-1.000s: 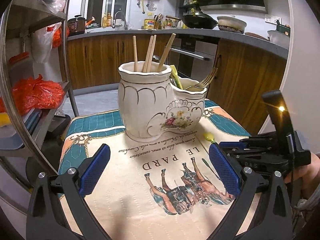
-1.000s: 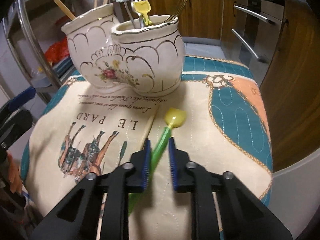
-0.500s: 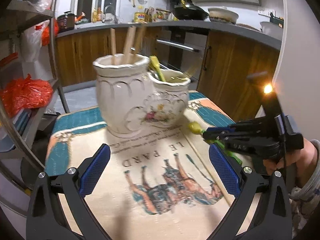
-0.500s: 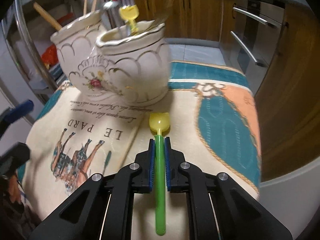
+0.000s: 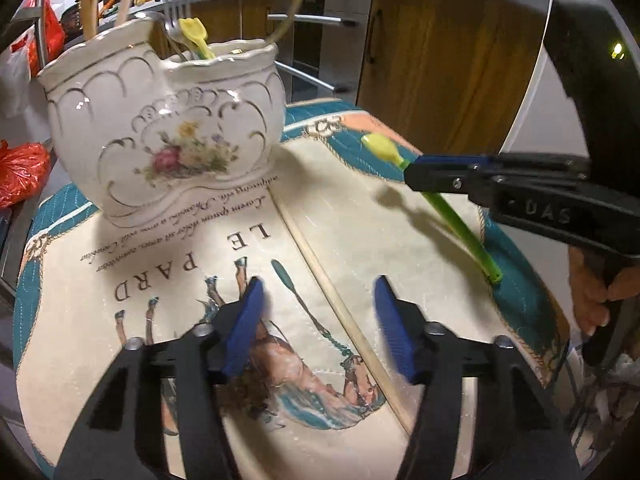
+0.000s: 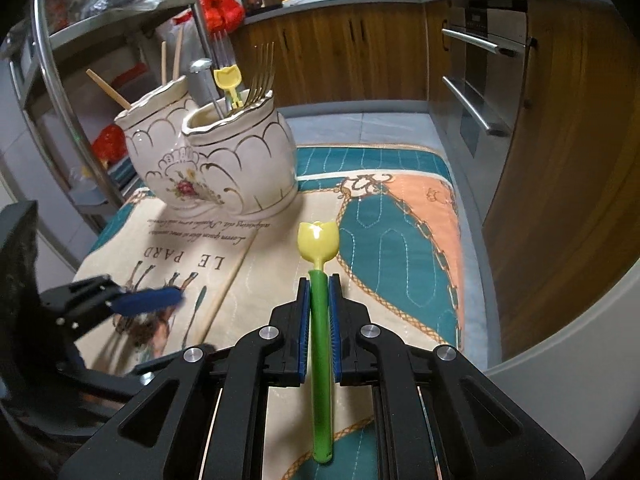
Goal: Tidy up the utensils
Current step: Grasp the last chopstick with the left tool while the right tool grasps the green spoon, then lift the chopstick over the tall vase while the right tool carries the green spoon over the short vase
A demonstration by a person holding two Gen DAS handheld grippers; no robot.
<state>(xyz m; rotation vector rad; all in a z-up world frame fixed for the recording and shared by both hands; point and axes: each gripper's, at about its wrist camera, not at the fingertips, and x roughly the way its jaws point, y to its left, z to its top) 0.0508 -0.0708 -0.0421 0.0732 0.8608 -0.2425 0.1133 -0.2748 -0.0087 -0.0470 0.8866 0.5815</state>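
Observation:
A white ceramic two-pot utensil holder point(image 5: 168, 136) point(image 6: 224, 168) stands at the back of the printed cloth; it holds chopsticks, forks and a yellow tulip-shaped utensil. My right gripper point(image 6: 319, 292) is shut on the green handle of a second yellow tulip utensil point(image 6: 318, 240) and holds it above the cloth; it also shows in the left wrist view point(image 5: 440, 196). A single wooden chopstick point(image 5: 340, 312) point(image 6: 222, 300) lies on the cloth. My left gripper point(image 5: 320, 320) is open and hovers low with the chopstick between its fingers.
The printed cloth point(image 5: 120, 320) covers a small table with edges close on all sides. A metal shelf rack point(image 6: 52, 92) with red bags stands to the left. Wooden kitchen cabinets point(image 6: 360, 52) and an oven point(image 6: 480, 80) lie beyond.
My right gripper closed on the green tulip utensil and lifted it off the cloth. My left gripper moved forward and down over the chopstick, its fingers narrowing.

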